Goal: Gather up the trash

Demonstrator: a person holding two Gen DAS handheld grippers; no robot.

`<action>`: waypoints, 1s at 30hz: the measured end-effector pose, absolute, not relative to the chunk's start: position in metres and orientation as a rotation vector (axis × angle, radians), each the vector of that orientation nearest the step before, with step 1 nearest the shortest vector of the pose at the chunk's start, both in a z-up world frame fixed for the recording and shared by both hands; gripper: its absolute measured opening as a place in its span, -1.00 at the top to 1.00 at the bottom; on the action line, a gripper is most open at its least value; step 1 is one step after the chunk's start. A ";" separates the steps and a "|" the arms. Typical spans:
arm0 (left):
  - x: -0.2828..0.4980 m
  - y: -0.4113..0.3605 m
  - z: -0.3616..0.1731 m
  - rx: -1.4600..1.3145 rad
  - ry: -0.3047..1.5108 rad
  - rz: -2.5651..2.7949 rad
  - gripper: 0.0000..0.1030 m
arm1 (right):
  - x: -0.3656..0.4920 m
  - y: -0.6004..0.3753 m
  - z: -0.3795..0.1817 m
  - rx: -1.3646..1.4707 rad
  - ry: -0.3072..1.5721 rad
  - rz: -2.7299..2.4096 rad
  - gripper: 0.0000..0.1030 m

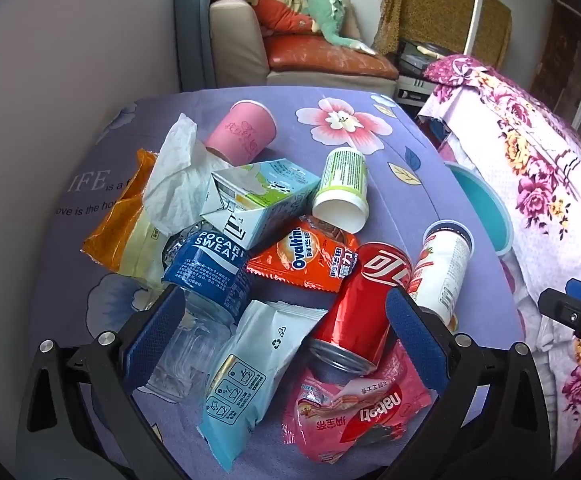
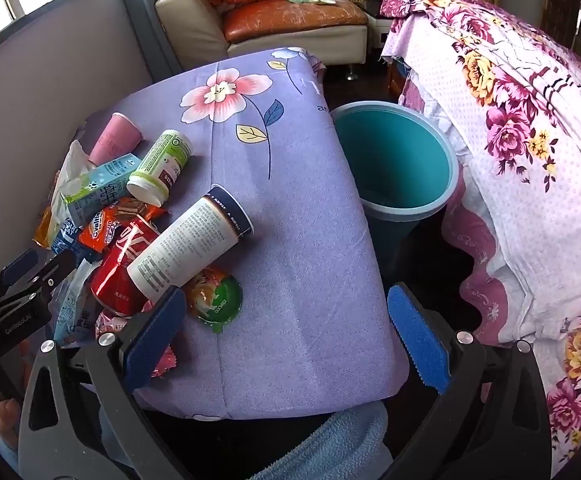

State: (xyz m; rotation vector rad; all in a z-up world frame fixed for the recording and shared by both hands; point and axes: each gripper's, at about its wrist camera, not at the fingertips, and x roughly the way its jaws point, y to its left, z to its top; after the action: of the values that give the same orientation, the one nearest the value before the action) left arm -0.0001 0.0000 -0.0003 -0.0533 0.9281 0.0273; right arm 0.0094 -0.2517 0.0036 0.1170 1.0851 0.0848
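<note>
Left wrist view: we see the left gripper (image 1: pixel 282 320) with jaws spread wide, holding nothing, hovering over a heap of trash on the purple floral table (image 1: pixel 430 184). Between the fingers lie a Pocari Sweat bottle (image 1: pixel 206 276), a white-and-blue wrapper (image 1: pixel 246 368) and a red can (image 1: pixel 366 300) on its side; a pink snack bag (image 1: pixel 354 412) lies under the can. Farther back sit an Ovaltine packet (image 1: pixel 310 256), a milk carton (image 1: pixel 262 196), a pink paper cup (image 1: pixel 242 132) and a crumpled tissue (image 1: pixel 174 176). Right wrist view: we note the right gripper (image 2: pixel 286 332) also spread and empty, near the table's front edge. A teal bin (image 2: pixel 394 160) stands just past the table's right edge.
</note>
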 end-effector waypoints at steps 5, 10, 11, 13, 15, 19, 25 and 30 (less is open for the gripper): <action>-0.001 0.002 -0.002 -0.063 0.924 0.023 -0.95 | 0.010 -0.251 0.002 0.120 1.089 0.085 -0.88; -0.004 0.006 -0.002 -0.072 0.917 0.022 -0.95 | 0.011 -0.250 0.002 0.115 1.090 0.084 -0.88; -0.003 -0.001 0.001 -0.065 0.917 0.029 -0.95 | 0.011 -0.250 0.003 0.115 1.090 0.084 -0.88; -0.003 -0.001 0.001 -0.069 0.915 0.028 -0.95 | 0.011 -0.250 0.003 0.115 1.090 0.082 -0.88; -0.002 -0.001 0.002 -0.070 0.914 0.027 -0.95 | 0.011 -0.248 0.003 0.114 1.091 0.081 -0.88; -0.001 -0.002 0.007 -0.067 0.901 0.024 -0.95 | 0.011 -0.248 0.003 0.115 1.093 0.083 -0.88; -0.005 0.003 0.010 -0.065 0.898 0.017 -0.95 | 0.010 -0.247 0.003 0.115 1.096 0.081 -0.88; -0.005 0.002 0.009 -0.061 0.922 0.024 -0.95 | 0.011 -0.246 0.002 0.118 1.100 0.075 -0.88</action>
State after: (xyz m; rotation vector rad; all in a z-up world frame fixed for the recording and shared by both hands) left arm -0.0053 0.0018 0.0092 -0.0608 0.9223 0.0240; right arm 0.0113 -0.2462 0.0016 0.1177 1.0999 0.0746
